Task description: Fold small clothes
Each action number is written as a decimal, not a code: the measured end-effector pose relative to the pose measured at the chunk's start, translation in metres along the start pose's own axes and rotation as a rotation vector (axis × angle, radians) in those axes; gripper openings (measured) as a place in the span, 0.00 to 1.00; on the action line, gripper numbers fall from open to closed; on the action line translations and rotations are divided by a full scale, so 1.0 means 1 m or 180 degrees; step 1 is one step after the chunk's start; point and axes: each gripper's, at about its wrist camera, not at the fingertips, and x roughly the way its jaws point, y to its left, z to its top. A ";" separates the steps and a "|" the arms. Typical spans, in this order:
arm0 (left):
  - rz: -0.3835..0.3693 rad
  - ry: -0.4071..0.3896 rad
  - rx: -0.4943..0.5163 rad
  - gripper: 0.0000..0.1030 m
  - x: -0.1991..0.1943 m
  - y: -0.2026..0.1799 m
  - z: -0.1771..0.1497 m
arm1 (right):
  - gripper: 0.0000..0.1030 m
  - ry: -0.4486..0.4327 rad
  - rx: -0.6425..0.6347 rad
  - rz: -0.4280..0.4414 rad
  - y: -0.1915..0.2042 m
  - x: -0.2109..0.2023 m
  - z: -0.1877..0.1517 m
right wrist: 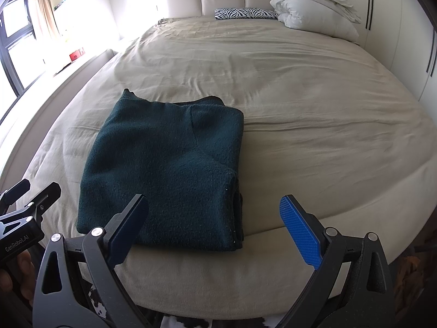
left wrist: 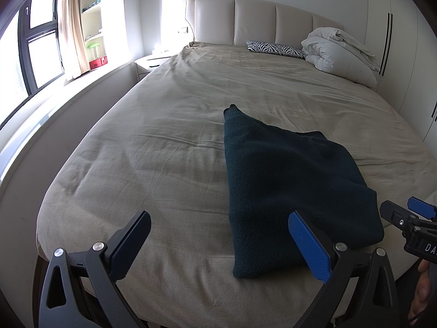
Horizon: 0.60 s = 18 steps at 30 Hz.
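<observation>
A dark teal knitted sweater (left wrist: 289,188) lies folded into a rough rectangle on the beige bed sheet (left wrist: 164,150), near the bed's front edge. It also shows in the right wrist view (right wrist: 169,169). My left gripper (left wrist: 218,243) is open and empty, held just short of the sweater's near left corner. My right gripper (right wrist: 215,227) is open and empty, hovering over the sweater's near right corner. Each gripper shows at the edge of the other's view: the right gripper (left wrist: 407,218) and the left gripper (right wrist: 30,194).
A white bundled duvet (left wrist: 341,52) and a zebra-print pillow (left wrist: 275,49) lie at the padded headboard (left wrist: 259,22). A window ledge (left wrist: 54,104) and nightstand (left wrist: 147,65) run along the left. White wardrobe doors (left wrist: 396,41) stand on the right.
</observation>
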 end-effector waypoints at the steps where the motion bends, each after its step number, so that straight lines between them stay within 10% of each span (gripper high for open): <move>1: -0.0001 0.0001 -0.0001 1.00 0.000 0.000 0.000 | 0.95 0.0004 -0.0001 0.0003 -0.001 0.001 0.000; 18: -0.0034 0.0075 0.0001 1.00 0.008 0.000 -0.004 | 0.95 0.0032 -0.0001 0.0030 -0.004 0.003 -0.002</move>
